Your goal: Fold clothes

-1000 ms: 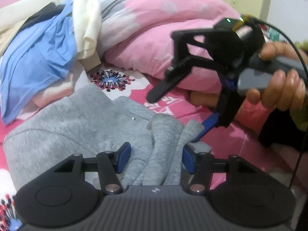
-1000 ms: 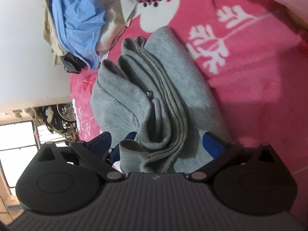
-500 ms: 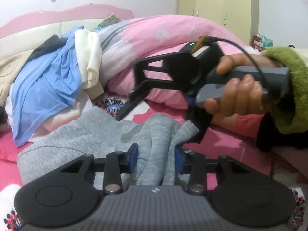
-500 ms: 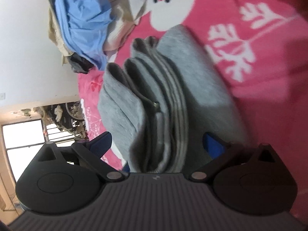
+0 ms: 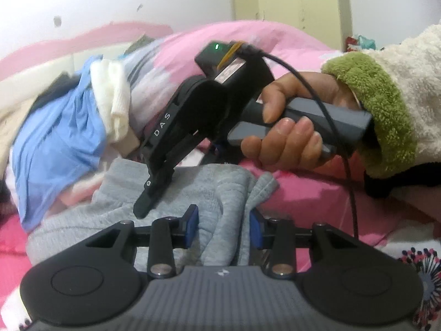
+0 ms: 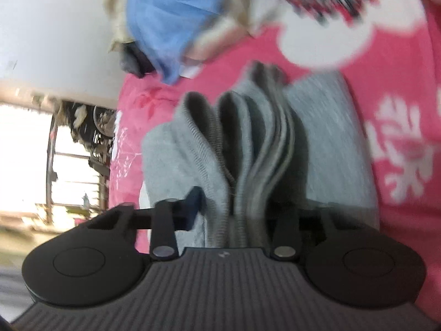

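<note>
**Both tongs on the grey sweater**

Since a second ago the right tongs (image 6: 234, 207) have swung in from wide apart and are closing on the bunched folds of the grey sweater (image 5: 209, 182), which fill the gap between them.

Largest is the bed (image 5: 311, 198) with its pink flowered sheet; the sweater lies on it, beside a heap of clothes (image 5: 63, 138) topped by a blue garment. The left tongs (image 5: 223, 227), partly closed, pinch a gathered fold of sweater.
</note>
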Available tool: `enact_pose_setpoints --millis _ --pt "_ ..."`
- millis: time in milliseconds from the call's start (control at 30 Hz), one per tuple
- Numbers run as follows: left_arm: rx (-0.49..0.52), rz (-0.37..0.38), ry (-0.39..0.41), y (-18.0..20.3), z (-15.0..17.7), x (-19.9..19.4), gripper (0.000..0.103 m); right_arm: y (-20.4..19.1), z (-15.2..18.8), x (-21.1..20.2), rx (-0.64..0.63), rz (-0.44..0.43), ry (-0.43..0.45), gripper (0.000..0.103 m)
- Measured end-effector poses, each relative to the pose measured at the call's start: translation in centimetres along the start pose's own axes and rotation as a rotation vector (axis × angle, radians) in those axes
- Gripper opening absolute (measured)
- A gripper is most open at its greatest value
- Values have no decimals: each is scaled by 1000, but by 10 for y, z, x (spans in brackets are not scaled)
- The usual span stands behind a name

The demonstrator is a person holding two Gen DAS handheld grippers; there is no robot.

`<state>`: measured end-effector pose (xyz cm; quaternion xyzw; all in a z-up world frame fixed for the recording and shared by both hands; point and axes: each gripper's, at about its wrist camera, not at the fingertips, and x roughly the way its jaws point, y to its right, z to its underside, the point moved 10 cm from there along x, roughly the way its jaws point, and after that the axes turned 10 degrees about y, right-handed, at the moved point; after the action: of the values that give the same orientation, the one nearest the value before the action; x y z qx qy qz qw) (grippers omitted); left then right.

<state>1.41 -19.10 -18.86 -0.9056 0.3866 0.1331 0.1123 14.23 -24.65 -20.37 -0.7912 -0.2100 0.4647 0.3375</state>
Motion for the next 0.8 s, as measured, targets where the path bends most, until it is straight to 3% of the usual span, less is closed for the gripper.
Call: enact_pose_setpoints --millis 133,300,433,533,633,800 --pt "48 53 18 18 -6 6 39 -7 -1 -28 -136 9 81 26" --pt "119 67 -5 35 2 17 41 31 1 -30 -19 31 90 26" --pt "33 87 -60 32 6 20 47 31 -1 -22 -74 46 90 28" --pt "-4 108 -92 35 6 9 53 46 3 -16 -25 45 80 33" --pt "-72 151 -56 27 -5 -19 53 48 4 -17 -31 39 75 35" --pt "-71 119 -46 8 -4 -54 53 43 -3 -29 -75 93 73 47"
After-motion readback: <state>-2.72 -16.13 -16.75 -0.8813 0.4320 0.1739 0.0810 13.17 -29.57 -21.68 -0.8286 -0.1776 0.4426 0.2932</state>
